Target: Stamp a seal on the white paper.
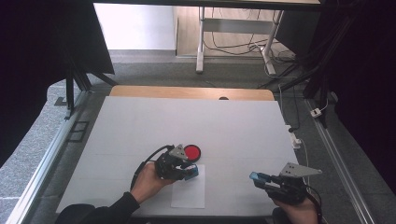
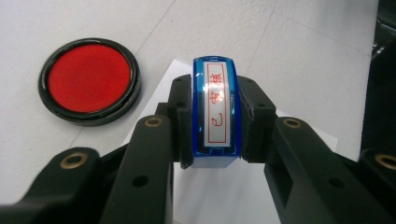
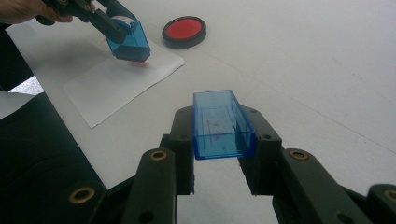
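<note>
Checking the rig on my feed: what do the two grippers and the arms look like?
Both grippers, left gripper and right gripper, are black, with brass-ringed screw holes along two chunky jaws. Each carries a grey three-cornered plate on top and trails a black cable. The left arm wears a black sleeve.

From my seat I see a white table top (image 1: 140,121) with a strip of bare wood (image 1: 187,92) at its far edge. Grey carpet floor (image 1: 28,140) lies around it. Black curtains (image 1: 42,46) hang at far left and right. Beyond stands a desk with white metal legs (image 1: 201,42), cables (image 1: 243,46) tangled beneath it. Daylight brightens the far floor (image 1: 135,28). An aluminium rail (image 1: 44,158) runs along the left.
</note>
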A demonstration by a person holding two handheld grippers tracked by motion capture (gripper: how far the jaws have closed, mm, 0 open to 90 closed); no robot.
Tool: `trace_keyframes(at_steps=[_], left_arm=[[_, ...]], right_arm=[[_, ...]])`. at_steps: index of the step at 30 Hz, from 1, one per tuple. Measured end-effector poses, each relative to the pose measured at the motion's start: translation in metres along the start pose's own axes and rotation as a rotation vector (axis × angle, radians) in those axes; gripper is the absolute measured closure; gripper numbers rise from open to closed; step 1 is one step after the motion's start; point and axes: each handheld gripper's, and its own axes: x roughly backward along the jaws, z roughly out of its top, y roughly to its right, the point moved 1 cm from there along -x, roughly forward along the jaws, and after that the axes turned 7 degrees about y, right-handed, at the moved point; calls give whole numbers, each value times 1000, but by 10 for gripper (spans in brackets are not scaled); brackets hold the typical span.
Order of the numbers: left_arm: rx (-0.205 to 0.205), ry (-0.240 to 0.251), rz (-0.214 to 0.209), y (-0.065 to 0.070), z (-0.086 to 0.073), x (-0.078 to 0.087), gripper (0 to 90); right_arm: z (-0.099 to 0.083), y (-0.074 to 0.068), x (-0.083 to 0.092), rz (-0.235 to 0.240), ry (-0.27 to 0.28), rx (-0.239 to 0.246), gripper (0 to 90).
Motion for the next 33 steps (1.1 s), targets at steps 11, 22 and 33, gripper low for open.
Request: trace_keyframes(at_steps=[11,22,33], left_arm=[[5,55,9,-4,3,16,700],[8,111,-12,-6,7,31,700],[15,193,-40,-9,9,54,700]], right_arm=[[0,0,0,-1,-3,-1,686],[0,0,0,2,-1,-4,686],[0,0,0,0,-1,-6,686]])
